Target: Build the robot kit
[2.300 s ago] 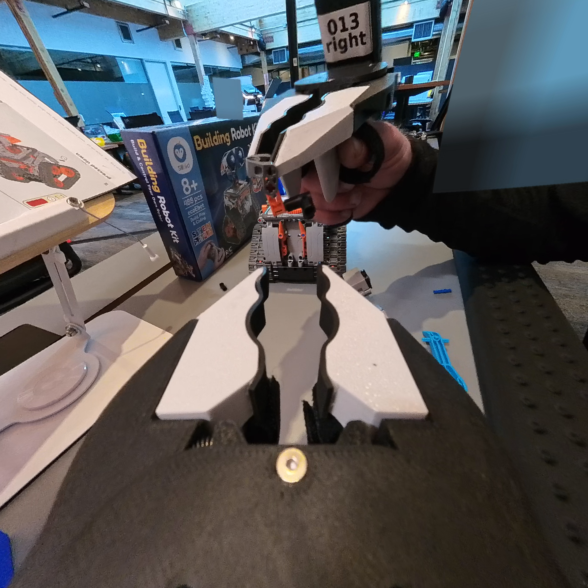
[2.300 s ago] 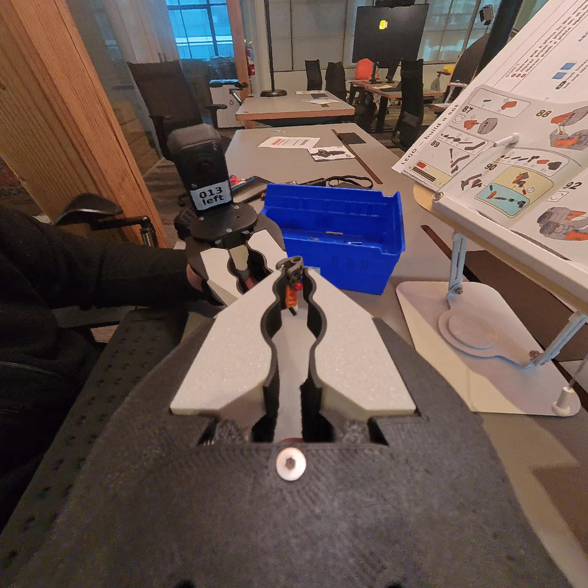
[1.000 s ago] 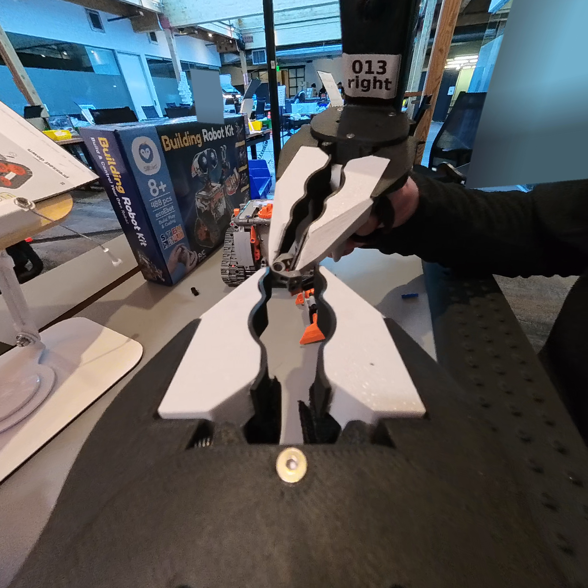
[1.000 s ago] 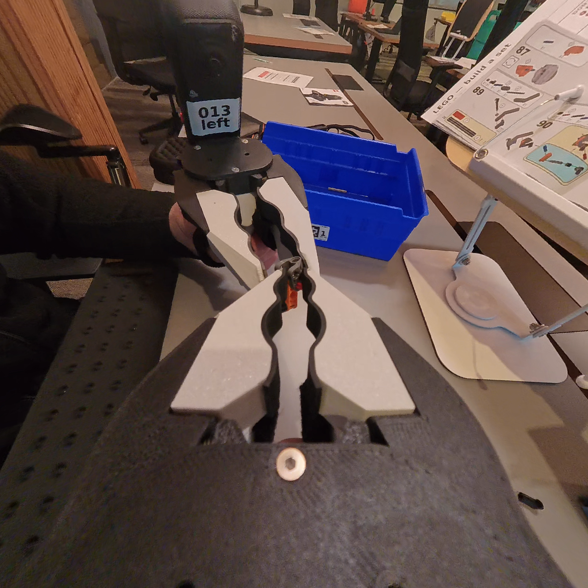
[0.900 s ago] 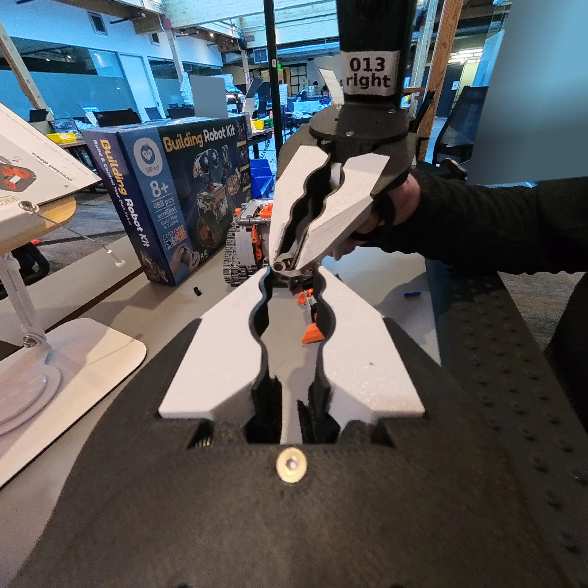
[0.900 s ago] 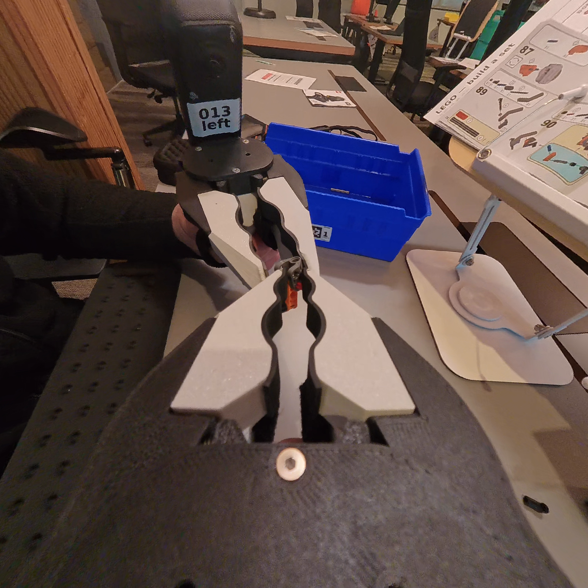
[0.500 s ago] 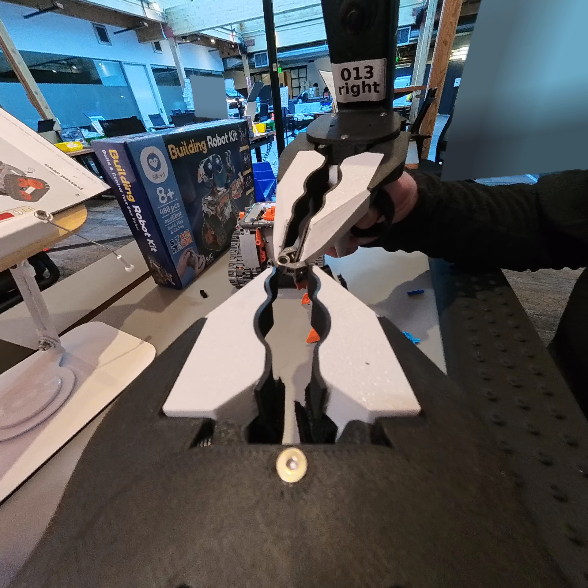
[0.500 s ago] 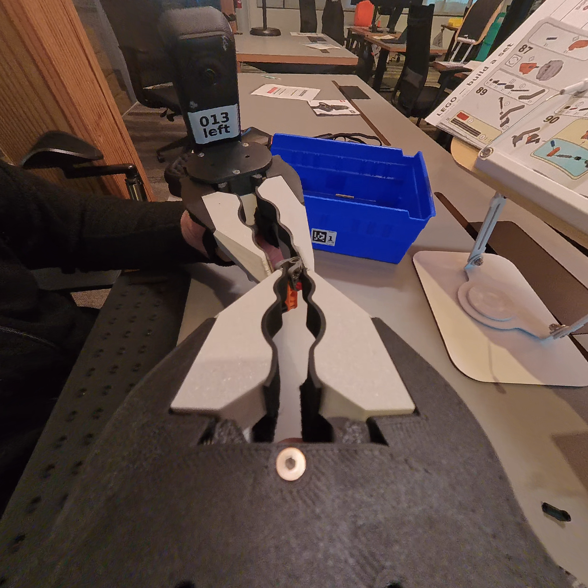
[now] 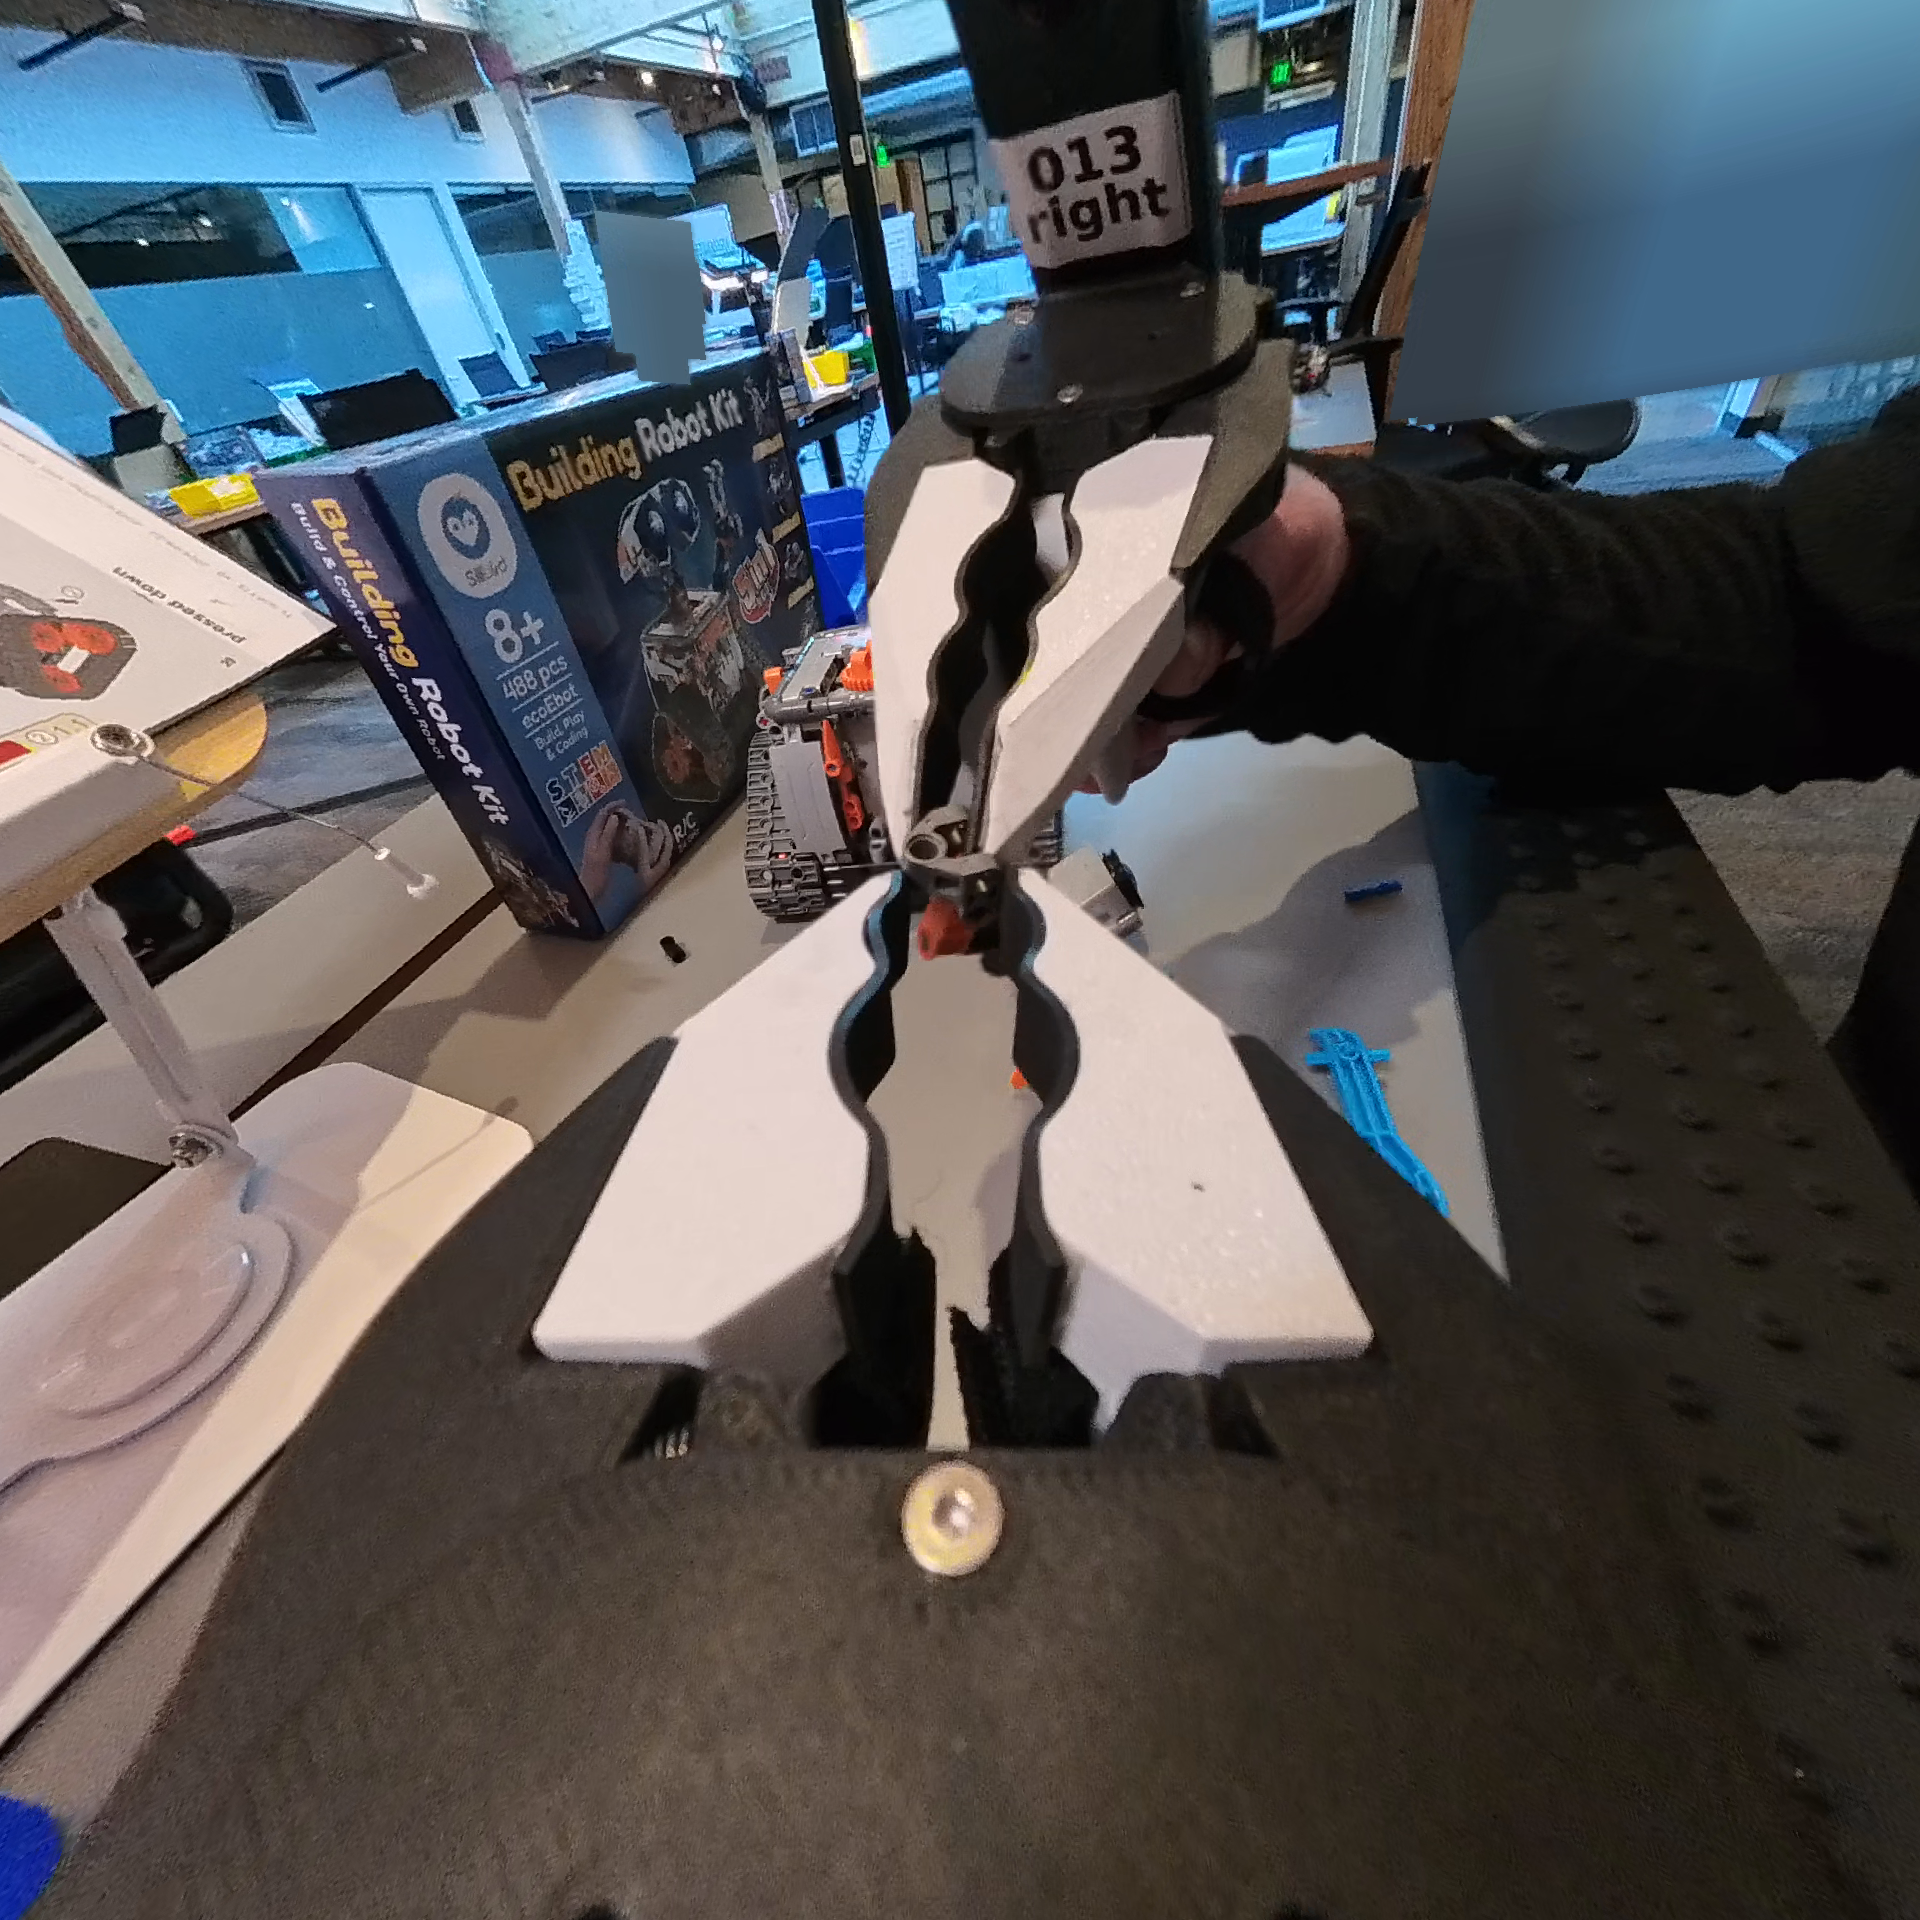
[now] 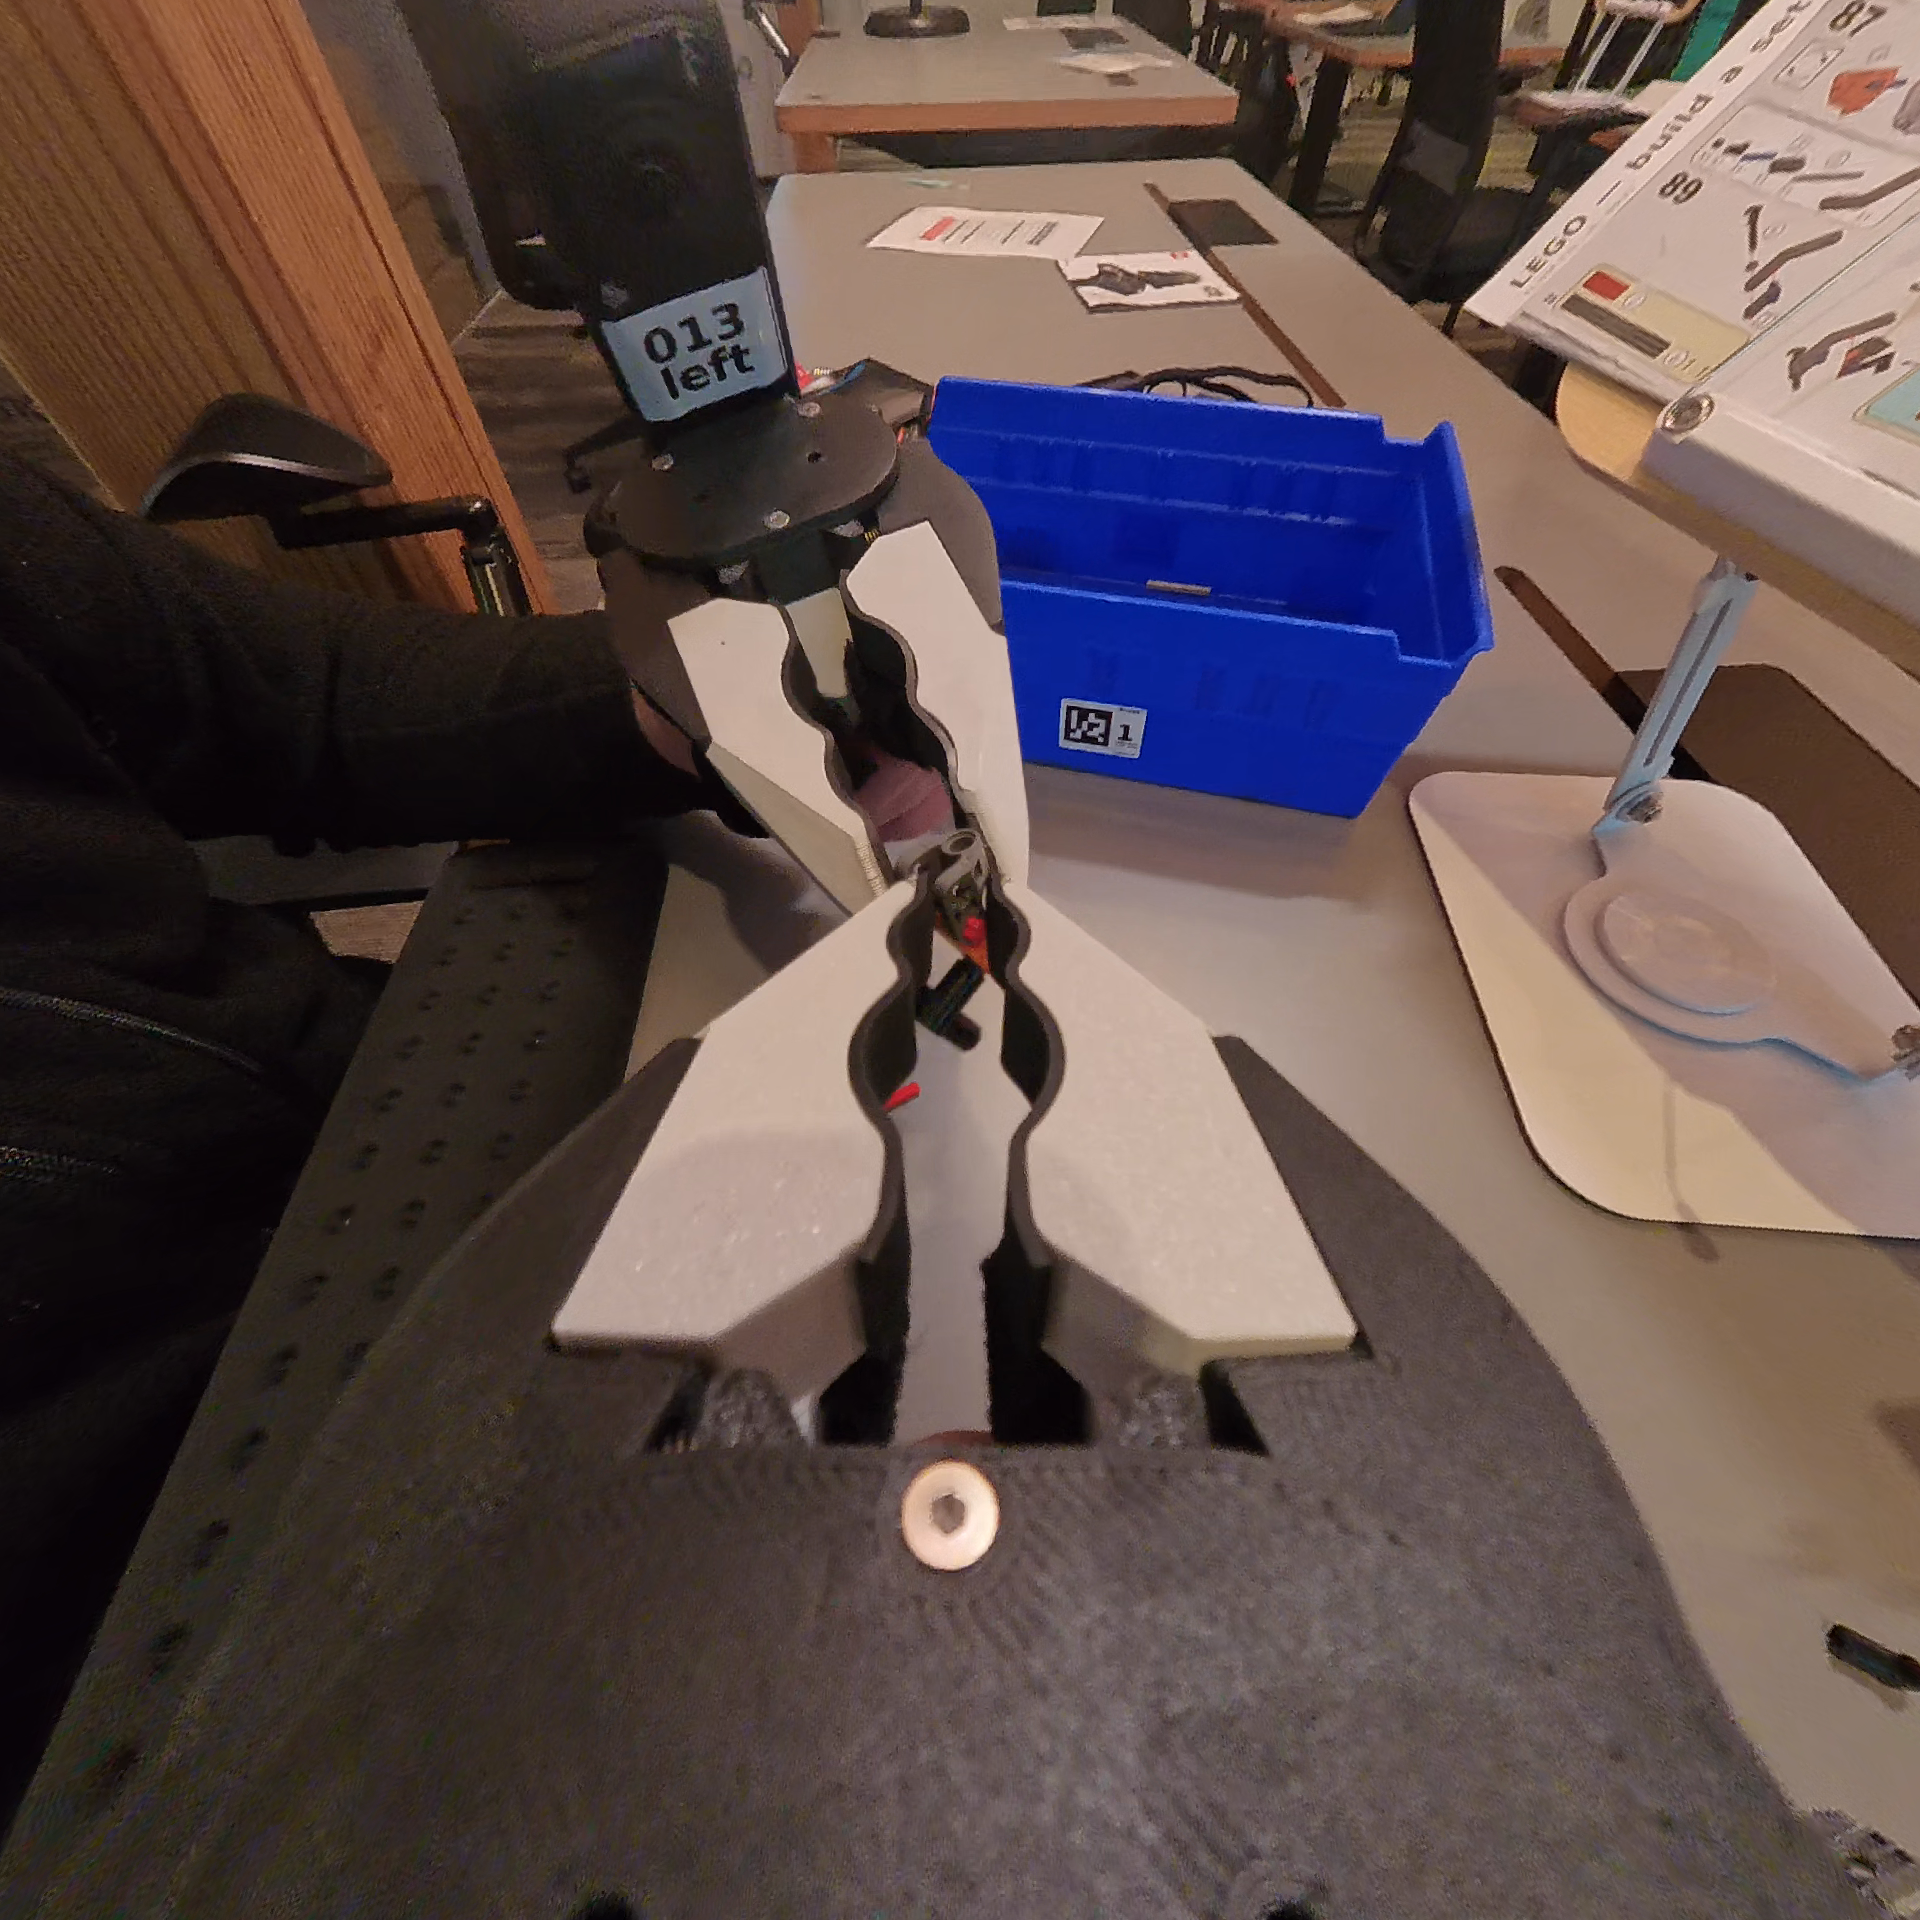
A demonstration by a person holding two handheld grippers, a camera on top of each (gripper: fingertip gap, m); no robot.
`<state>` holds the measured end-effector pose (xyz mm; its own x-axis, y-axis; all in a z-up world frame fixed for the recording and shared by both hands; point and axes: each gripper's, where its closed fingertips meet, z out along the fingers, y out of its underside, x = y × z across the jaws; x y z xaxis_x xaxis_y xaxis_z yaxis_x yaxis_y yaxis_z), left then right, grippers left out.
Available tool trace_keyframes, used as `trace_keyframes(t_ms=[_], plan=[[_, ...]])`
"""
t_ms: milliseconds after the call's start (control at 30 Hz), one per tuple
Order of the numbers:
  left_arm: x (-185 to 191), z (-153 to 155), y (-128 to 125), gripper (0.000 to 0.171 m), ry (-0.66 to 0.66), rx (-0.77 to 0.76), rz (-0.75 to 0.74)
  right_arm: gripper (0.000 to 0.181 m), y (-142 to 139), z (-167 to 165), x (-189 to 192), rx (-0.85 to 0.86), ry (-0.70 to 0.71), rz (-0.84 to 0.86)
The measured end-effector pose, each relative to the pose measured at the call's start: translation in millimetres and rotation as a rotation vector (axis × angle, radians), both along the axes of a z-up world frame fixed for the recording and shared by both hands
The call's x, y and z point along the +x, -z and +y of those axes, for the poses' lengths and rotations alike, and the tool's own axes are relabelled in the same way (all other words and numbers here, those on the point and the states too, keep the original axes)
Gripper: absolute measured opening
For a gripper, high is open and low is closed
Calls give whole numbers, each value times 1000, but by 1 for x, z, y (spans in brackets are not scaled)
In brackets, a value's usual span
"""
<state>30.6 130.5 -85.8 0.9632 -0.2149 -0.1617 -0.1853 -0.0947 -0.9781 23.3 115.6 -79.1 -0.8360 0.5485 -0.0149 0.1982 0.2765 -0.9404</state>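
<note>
grey-orange brick piece, perhaps pinned

Each camera sits low behind its own white-fingered gripper, looking forward along the fingers, close above the pale grey worktop. The two views face each other. They share the small grey-and-orange brick piece where the fingertips meet.
</note>
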Motion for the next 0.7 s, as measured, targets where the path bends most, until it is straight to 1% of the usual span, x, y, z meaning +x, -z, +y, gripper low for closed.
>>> trace_keyframes(t_ms=[267,400,600,700], plan=[[0,2,6,15,-24,-31,77,8,5,1,1,21,-8,-8],[-1,4,11,16,-47,-59,142,8,10,3,0,41,-8,-20],[0,5,5,17,-38,-19,100,7,2,4,1,-33,-11,-34],[2,6,5,19,-31,-22,97,7,1,9,3,-54,10,-35]])
